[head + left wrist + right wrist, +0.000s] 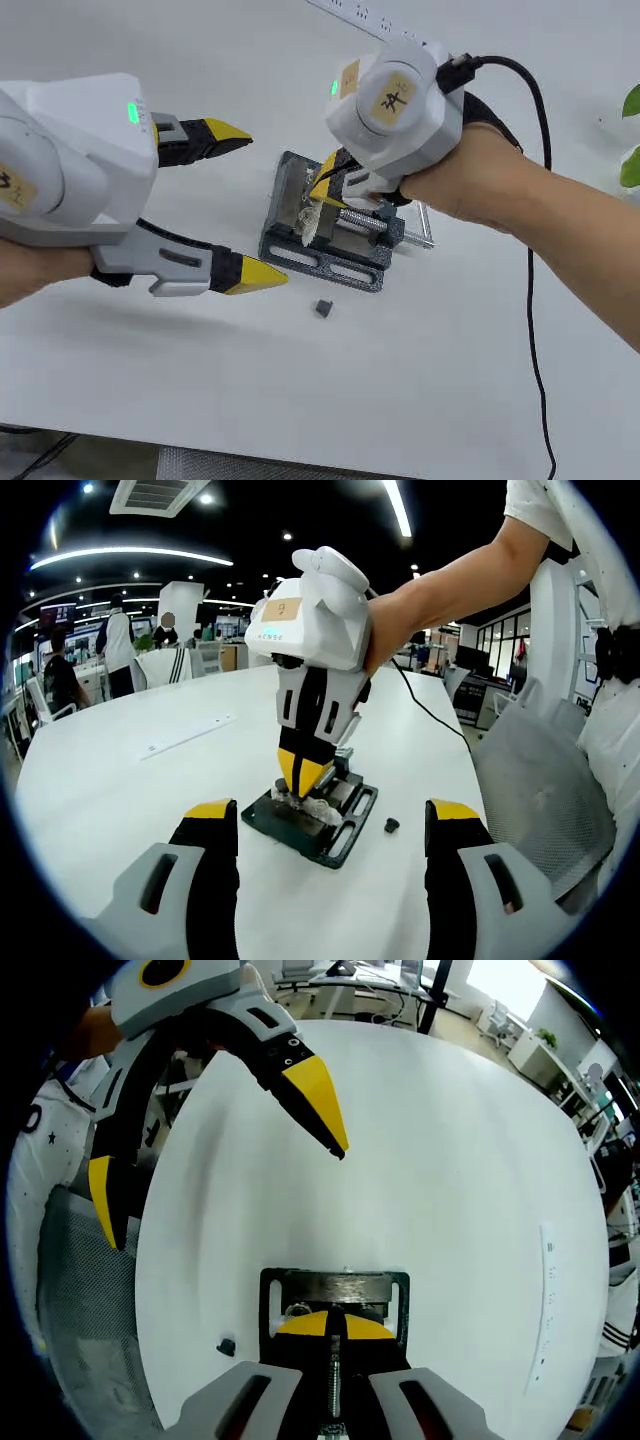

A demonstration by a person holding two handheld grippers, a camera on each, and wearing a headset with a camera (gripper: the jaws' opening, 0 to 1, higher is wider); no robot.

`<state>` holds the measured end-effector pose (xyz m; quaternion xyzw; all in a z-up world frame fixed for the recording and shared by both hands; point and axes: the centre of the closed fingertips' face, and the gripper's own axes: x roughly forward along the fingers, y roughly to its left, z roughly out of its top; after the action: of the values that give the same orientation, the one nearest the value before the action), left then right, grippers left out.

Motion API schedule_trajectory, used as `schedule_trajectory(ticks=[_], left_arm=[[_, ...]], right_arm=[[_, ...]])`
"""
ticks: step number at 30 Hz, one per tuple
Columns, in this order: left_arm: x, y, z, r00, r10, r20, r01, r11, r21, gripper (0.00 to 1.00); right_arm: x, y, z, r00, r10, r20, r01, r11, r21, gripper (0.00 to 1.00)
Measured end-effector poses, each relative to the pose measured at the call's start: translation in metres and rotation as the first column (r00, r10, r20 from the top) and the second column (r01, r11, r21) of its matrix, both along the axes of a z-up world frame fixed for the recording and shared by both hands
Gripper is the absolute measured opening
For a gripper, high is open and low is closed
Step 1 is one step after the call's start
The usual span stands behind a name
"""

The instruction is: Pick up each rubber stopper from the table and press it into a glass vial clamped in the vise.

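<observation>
One small, dark rubber stopper [322,308] lies alone on the white table [420,400], just beside the grey vise [335,265]. Inside the vise, the glass vial [308,218] is mostly hidden under the right gripper [326,186], whose yellow tips seem pressed together over it; anything pinched between them cannot be made out. Nearby the left gripper [266,204] hovers, jaws spread wide, empty.

**Q:** What is the left gripper [267,205] displaying?
**A:** It is wearing a white housing and grey-and-black fingers [180,262] with yellow tips. A green lamp [132,112] is glowing on it.
**Q:** And the right gripper [325,188]?
**A:** It is showing the same colours and carrying a tan sticker [395,97] with a black mark. A black cable [530,255] is trailing from it. The person is wearing a white short sleeve [545,510].
</observation>
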<state>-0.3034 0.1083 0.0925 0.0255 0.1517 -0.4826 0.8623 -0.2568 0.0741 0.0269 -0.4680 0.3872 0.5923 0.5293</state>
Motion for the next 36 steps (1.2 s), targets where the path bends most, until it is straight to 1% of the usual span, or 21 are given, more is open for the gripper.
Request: schedule_trajectory(ticks=[3,9,11,13,14,15,17,19,25,27,36], left_arm=[[-0.002,0.000,0.001,1.000,-0.004,0.002,0.004,1.000,0.010,0.75],[-0.007,0.004,0.004,1.000,-0.005,0.002,0.005,1.000,0.025,0.75],[-0.008,0.005,0.004,1.000,-0.003,0.001,0.003,0.999,0.034,0.75],[-0.009,0.005,0.004,1.000,-0.002,-0.001,0.002,0.999,0.037,0.75],[-0.010,0.005,0.004,1.000,-0.003,0.000,0.003,0.999,0.040,0.75],[-0.010,0.005,0.004,1.000,-0.003,-0.001,0.003,0.999,0.042,0.75],[-0.011,0.004,0.005,1.000,-0.002,-0.002,0.002,0.999,0.040,0.75],[-0.012,0.003,0.005,1.000,-0.003,-0.002,0.004,0.999,0.044,0.75],[-0.014,0.003,0.005,1.000,-0.009,-0.005,0.009,0.999,0.049,0.75],[-0.015,0.002,0.006,1.000,-0.011,-0.004,0.012,0.999,0.053,0.75],[-0.017,0.002,0.006,1.000,-0.018,-0.007,0.018,0.998,0.065,0.75]], right_arm=[[0.001,0.001,-0.001,1.000,-0.002,0.006,0.002,1.000,0.018,0.00],[0.005,0.001,0.000,0.999,-0.034,-0.022,0.035,0.999,0.032,0.00],[0.004,0.000,0.000,0.999,-0.033,-0.021,0.033,0.999,0.042,0.00],[0.004,0.000,0.001,0.998,-0.046,-0.031,0.047,0.997,0.056,0.00],[0.005,0.000,0.001,0.998,-0.048,-0.034,0.050,0.997,0.062,0.00],[0.007,0.001,0.001,0.997,-0.069,-0.043,0.072,0.995,0.071,0.00],[0.006,0.000,0.002,0.996,-0.074,-0.046,0.077,0.994,0.082,0.00],[0.009,0.001,0.001,0.996,-0.080,-0.047,0.085,0.992,0.091,0.00],[0.008,0.001,0.001,0.994,-0.099,-0.041,0.103,0.988,0.119,0.00],[0.007,0.001,0.001,0.992,-0.118,-0.047,0.123,0.984,0.128,0.00],[0.002,-0.001,0.003,0.987,-0.145,-0.061,0.153,0.976,0.154,0.01]])
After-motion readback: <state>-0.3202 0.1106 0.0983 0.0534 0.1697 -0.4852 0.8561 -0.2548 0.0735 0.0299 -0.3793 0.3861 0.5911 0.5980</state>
